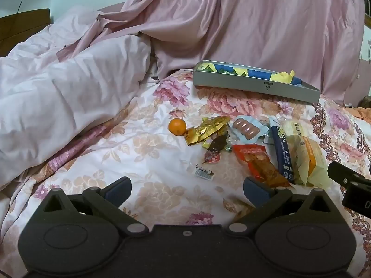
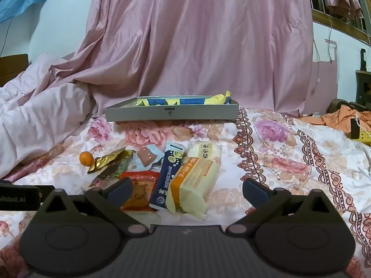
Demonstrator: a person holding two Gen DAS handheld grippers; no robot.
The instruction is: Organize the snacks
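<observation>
A loose pile of snacks lies on a floral bedspread (image 2: 278, 153): a small orange (image 1: 177, 127) at the left touching a gold foil packet (image 1: 208, 127), then a pack of sausages (image 1: 245, 129), a red packet (image 1: 259, 162), a dark blue box (image 2: 165, 176) and a yellow-wrapped cake (image 2: 194, 183). Behind them sits a shallow grey tray (image 2: 171, 113) lined with blue and yellow paper. Both the left claw (image 1: 186, 190) and right claw (image 2: 186, 191) hover released, wide apart, grasping nothing. Pink drapery (image 2: 197, 41) hangs behind.
</observation>
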